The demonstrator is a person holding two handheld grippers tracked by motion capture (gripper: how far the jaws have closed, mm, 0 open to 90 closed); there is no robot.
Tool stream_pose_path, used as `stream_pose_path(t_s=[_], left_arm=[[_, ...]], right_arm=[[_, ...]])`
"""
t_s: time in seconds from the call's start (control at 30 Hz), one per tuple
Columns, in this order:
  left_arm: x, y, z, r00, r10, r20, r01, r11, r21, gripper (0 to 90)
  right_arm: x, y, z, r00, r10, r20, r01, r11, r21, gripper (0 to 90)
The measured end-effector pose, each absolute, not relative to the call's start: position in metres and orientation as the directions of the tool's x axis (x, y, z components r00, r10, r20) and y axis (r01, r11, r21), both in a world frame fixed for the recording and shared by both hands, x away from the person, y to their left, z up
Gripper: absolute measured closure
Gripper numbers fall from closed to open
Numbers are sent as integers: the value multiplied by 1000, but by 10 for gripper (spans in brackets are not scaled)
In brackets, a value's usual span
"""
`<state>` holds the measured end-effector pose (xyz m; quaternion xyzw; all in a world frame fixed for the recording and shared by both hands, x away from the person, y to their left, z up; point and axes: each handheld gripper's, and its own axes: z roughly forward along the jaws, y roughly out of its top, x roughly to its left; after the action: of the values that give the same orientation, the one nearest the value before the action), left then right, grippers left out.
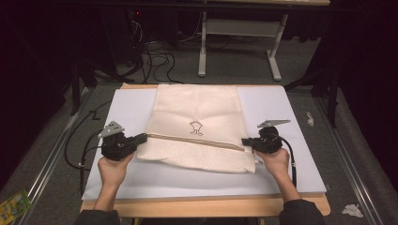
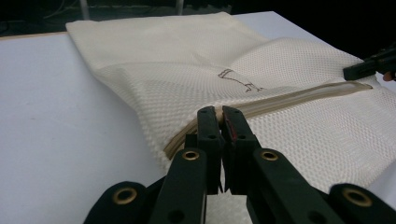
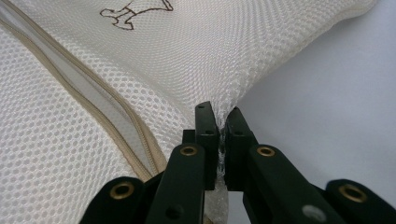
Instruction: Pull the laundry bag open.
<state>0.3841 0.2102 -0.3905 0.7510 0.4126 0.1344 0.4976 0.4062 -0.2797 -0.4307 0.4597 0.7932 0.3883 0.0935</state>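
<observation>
Two grippers, mine: left gripper (image 1: 143,137) and right gripper (image 1: 246,141) each clamp an end of the cream mesh bag (image 1: 197,126) on the white mat (image 1: 281,173). Brown figure print (image 1: 196,127), unreadable. Green packet (image 1: 14,205) on the floor.

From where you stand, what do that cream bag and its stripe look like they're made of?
The bag looks like soft synthetic mesh, matte: tiny regular holes show, and it puckers where the right tongs pinch it. The stripe seems a fabric-taped zipper, tan, slightly glossy; whether its teeth are plastic I cannot tell.

Left gripper (image 1: 141,138) and right gripper (image 1: 245,141) seemingly clamped, facing inward.
</observation>
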Motion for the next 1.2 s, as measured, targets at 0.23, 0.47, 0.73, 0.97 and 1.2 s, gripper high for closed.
stream_pose_path(t_s=[0.23, 0.47, 0.73, 0.97, 1.2], left_arm=[[382, 214, -387, 622, 759, -193, 486, -181, 855, 873], [386, 211, -387, 624, 757, -194, 486, -181, 855, 873], [391, 212, -389, 616, 763, -197, 507, -193, 840, 874], [396, 208, -393, 609, 770, -188, 515, -204, 832, 874], [401, 204, -399, 605, 777, -173, 520, -221, 825, 874]], right_arm=[[404, -286, -429, -548, 807, 219, 667, 263, 697, 884], [404, -291, -424, -545, 809, 217, 661, 256, 706, 884], [405, -299, -422, -528, 820, 223, 665, 235, 709, 886], [407, -303, -417, -514, 831, 214, 665, 228, 712, 886], [410, -307, -412, -506, 838, 205, 657, 220, 721, 886]])
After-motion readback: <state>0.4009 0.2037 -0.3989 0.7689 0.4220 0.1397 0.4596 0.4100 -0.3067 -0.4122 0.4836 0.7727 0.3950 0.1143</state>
